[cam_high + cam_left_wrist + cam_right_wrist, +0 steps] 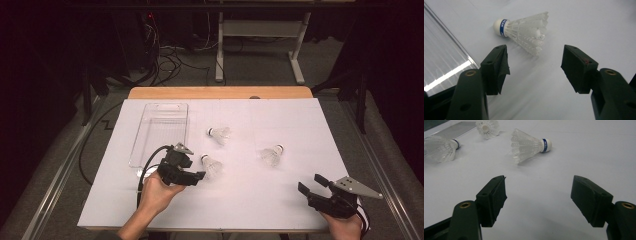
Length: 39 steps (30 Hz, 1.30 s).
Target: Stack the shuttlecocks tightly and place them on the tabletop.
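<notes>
Item one: your left claw [199, 176], black with a grey three-cornered plate on top, is held low over the white-covered table [280, 200] with its jaws spread wide and nothing between them. Item two: the nearest white plastic shuttlecock with a blue-banded cork [212, 165] lies on its side just beyond those jaws, apart from them; in the left gripper view the same shuttlecock [525, 32] sits ahead of the gap, cork pointing to the upper left, skirt toward the right jaw. Item three: a clear rectangular plastic tray [150, 150] rests on the table to the left of that shuttlecock, and your left hand [156, 194] is just below its near corner. Item four: a second shuttlecock [220, 134] lies farther up the table, near the tray's right wall. Item five: a third shuttlecock [271, 155] lies on its side toward the right, well apart from the other two. Item six: your right claw [310, 184] sits at the table's near right corner, jaws likewise spread and holding nothing, aimed toward the third shuttlecock [528, 145].
</notes>
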Each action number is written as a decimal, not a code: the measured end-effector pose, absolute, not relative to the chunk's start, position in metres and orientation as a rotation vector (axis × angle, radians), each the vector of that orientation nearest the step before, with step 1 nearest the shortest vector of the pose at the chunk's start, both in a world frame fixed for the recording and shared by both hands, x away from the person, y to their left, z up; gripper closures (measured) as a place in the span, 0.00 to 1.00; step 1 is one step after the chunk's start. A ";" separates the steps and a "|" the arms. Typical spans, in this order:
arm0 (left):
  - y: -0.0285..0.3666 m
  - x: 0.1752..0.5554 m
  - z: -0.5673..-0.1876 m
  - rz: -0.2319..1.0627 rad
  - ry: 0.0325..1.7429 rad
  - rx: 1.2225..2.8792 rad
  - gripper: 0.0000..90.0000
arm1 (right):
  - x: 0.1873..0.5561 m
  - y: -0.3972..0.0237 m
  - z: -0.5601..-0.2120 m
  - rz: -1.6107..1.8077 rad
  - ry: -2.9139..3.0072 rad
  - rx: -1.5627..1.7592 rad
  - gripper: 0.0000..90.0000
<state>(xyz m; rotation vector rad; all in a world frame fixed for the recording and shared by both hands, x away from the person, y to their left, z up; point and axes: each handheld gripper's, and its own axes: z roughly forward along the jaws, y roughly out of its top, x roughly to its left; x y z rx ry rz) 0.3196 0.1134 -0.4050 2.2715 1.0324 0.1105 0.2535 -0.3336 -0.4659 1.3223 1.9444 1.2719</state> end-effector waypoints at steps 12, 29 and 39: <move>0.112 0.309 -0.411 0.123 1.011 2.282 0.43 | 0.253 -0.334 -0.466 1.274 1.943 1.323 0.32; 0.124 0.297 -0.415 0.123 1.023 2.247 0.43 | 0.253 -0.334 -0.466 1.272 1.944 1.322 0.32; 0.131 0.290 -0.417 0.131 1.034 2.243 0.44 | 0.254 -0.333 -0.466 1.271 1.947 1.322 0.32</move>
